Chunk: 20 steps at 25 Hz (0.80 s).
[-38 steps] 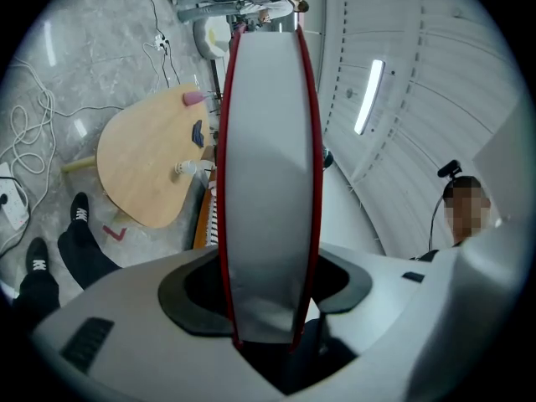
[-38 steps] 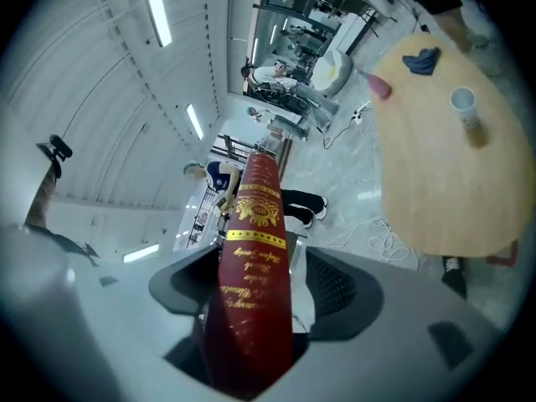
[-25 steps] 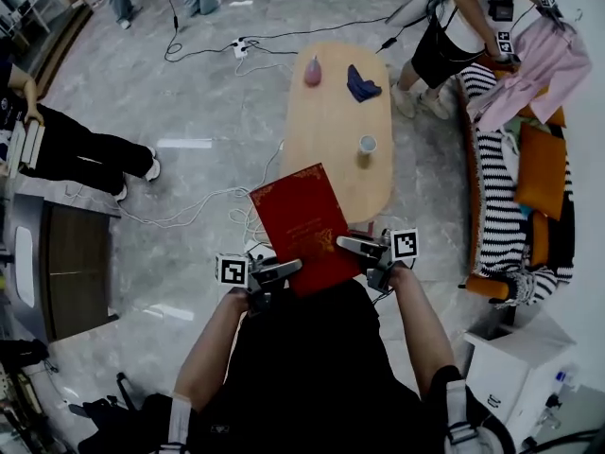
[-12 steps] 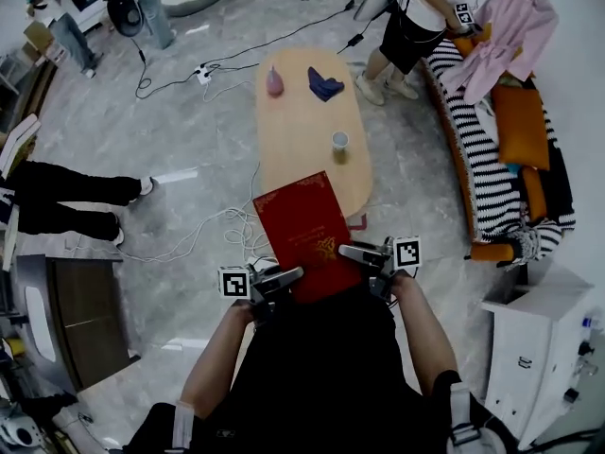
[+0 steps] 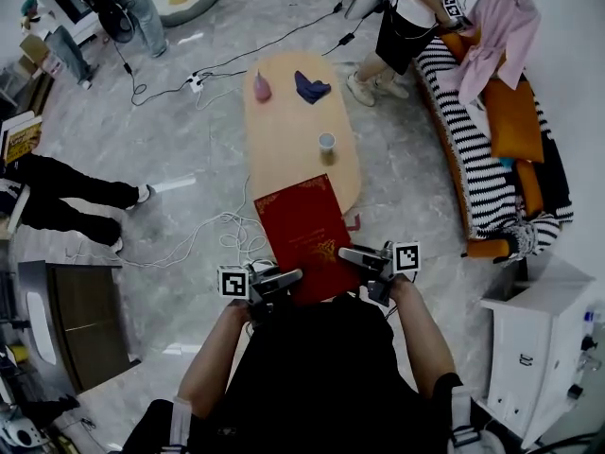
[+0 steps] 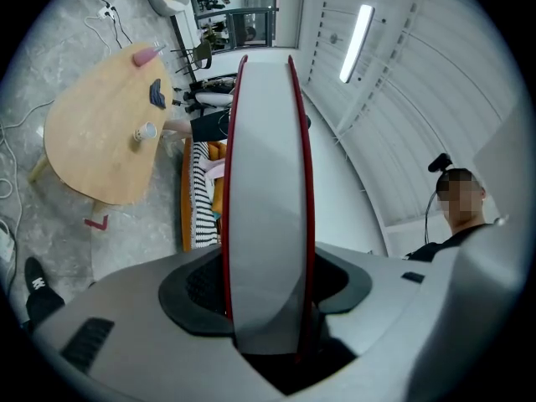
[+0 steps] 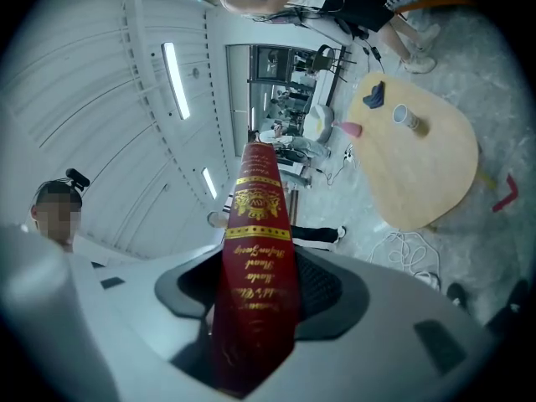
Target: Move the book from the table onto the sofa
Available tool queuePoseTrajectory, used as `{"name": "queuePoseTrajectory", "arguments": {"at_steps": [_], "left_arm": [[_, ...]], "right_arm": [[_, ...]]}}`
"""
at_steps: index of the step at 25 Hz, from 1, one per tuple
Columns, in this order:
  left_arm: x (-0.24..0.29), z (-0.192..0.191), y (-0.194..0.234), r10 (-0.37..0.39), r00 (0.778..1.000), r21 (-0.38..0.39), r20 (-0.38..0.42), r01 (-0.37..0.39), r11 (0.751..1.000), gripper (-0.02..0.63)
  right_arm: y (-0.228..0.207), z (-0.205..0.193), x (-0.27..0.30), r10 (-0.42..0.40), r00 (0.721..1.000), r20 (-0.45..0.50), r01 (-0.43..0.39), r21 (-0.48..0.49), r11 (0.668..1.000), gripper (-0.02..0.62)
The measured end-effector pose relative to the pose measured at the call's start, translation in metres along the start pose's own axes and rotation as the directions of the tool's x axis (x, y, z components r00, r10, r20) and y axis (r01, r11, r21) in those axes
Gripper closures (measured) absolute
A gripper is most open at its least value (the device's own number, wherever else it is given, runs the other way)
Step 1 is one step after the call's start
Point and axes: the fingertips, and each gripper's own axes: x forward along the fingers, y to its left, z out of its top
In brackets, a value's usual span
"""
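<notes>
A red book with gold trim (image 5: 304, 237) hangs flat in the air in front of me, off the near end of the oval wooden table (image 5: 284, 135). My left gripper (image 5: 289, 275) is shut on the book's near left edge. My right gripper (image 5: 348, 253) is shut on its near right edge. In the left gripper view the white page edge of the book (image 6: 266, 182) stands between the pads of the left gripper (image 6: 268, 287). In the right gripper view the red spine of the book (image 7: 255, 249) fills the gap of the right gripper (image 7: 255, 296). The striped sofa (image 5: 477, 173) stands to the right.
On the table stand a paper cup (image 5: 326, 143), a pink object (image 5: 262, 88) and a blue cloth (image 5: 310, 86). Orange cushions (image 5: 515, 121) lie on the sofa, and a person (image 5: 406, 17) stands at its far end. Cables (image 5: 203, 230) cross the floor. A white cabinet (image 5: 539, 339) stands at lower right.
The book has stayed gripped at both sides. In the head view the table has slid up and to the left, away from the book, and more of the sofa shows at right.
</notes>
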Motion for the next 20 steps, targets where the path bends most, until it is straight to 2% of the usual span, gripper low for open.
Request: {"name": "queuePoseTrajectory", "arguments": {"at_steps": [6, 15, 20], "left_arm": [[0.017, -0.019, -0.01, 0.018, 1.0, 0.035, 0.024, -0.019, 0.999, 0.357], [0.023, -0.031, -0.02, 0.026, 0.997, -0.003, 0.078, -0.026, 1.0, 0.356], [0.028, -0.045, -0.022, 0.046, 0.995, 0.021, 0.086, -0.048, 0.999, 0.356]], "right_arm": [[0.006, -0.004, -0.021, 0.027, 0.999, -0.039, -0.027, -0.005, 1.0, 0.345], [0.014, -0.009, -0.028, 0.053, 0.995, -0.079, -0.053, -0.001, 0.999, 0.345], [0.016, -0.017, -0.04, 0.064, 0.994, -0.088, -0.065, 0.001, 0.998, 0.345]]}}
